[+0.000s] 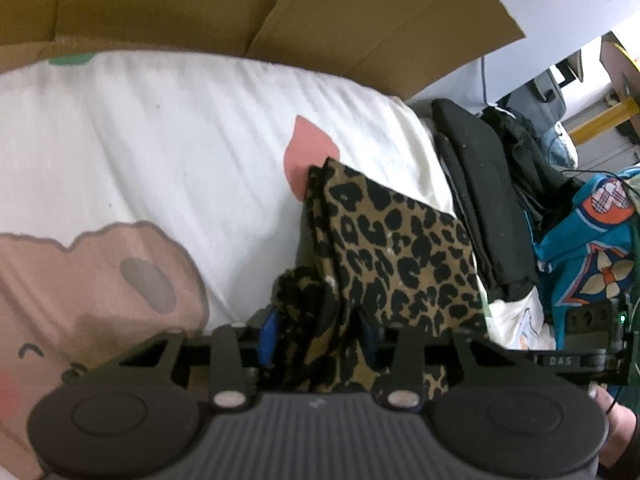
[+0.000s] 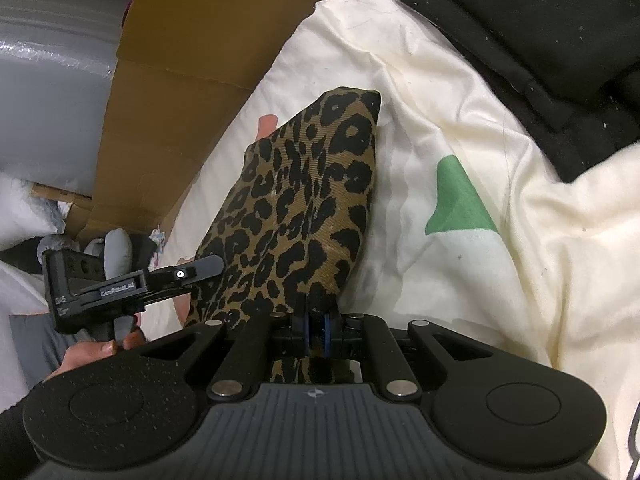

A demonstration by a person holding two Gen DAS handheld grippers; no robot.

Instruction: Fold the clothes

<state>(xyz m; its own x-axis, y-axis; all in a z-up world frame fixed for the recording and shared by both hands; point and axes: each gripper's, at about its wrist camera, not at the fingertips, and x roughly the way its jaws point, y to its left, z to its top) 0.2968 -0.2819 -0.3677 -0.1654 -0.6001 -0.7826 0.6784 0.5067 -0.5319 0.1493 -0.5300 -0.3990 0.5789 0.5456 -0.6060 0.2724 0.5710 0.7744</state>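
left wrist, progress: leopard cloth (image 1: pixel 384 248) looks already folded into a narrow strip, so I'd guess a fold or two is left, then stacking.
left wrist, where: on the white quilt (image 1: pixel 180 140), near end bunched in the left gripper (image 1: pixel 316 332).
left wrist, tongs: half spread, cloth between the jaws; real pinch or not, can't tell.
left wrist, axis: runs from the gripper up and away.
right wrist, tongs: right gripper (image 2: pixel 316 328) is pressed together on the cloth's near edge.
right wrist, axis: long side runs away from the camera, far corner tipped up-right, toward the black clothes (image 2: pixel 540 40).
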